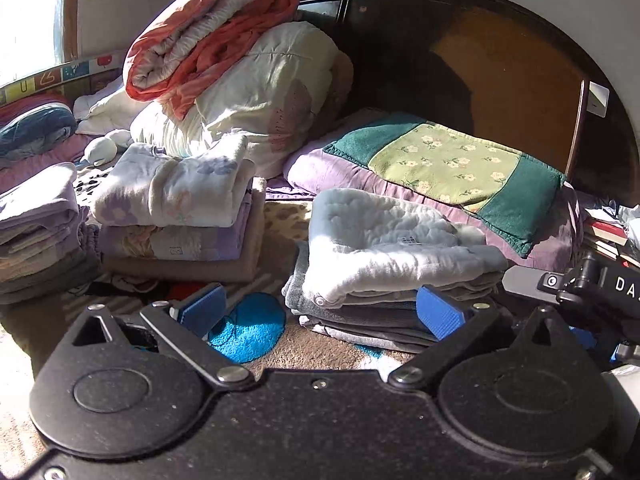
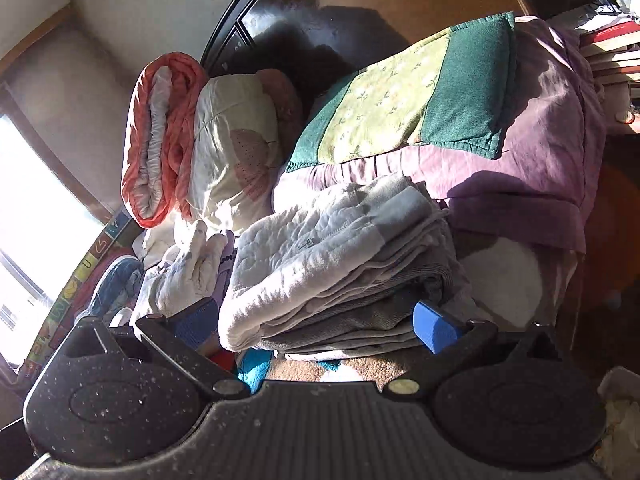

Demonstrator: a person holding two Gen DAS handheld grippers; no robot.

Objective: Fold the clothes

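Left wrist view: left gripper [image 1: 322, 314] spread wide, blue pads [image 1: 203, 312] far apart, nothing between them. Right pad sits against the near edge of the grey stack [image 1: 384, 280]; contact or just in front, cannot tell. Left pad hangs over the blue rug patch [image 1: 250, 332].
Right wrist view: right gripper [image 2: 318, 326] also wide apart, holding nothing. Grey stack [image 2: 340, 264] lies in the gap ahead of the pads [image 2: 434, 326]; right pad at the stack's lower right corner, touching or not, cannot tell.
Grey stack: folded clothes, a pale quilted piece [image 1: 380, 240] on top, darker grey layers under it. It rests on the patterned rug [image 1: 316, 350] near the front, just before the pillow.
Other stacks: floral stack [image 1: 176, 216] left of the grey one, well apart; a third stack [image 1: 40, 236] at the left edge of the left view.
Pillow: purple [image 1: 440, 184], green floral cover across its top, behind the grey stack.
Bedding: cream quilt [image 1: 256, 92] behind the floral stack, orange quilt [image 1: 208, 28] rolled on top of it.
Headboard: dark wood [image 1: 500, 64], behind the pillow.
Right gripper body: black part lettered "DA" [image 1: 600, 284] at the right edge of the left view.
Light: strong sun from the left side; hard shadows over the stacks.
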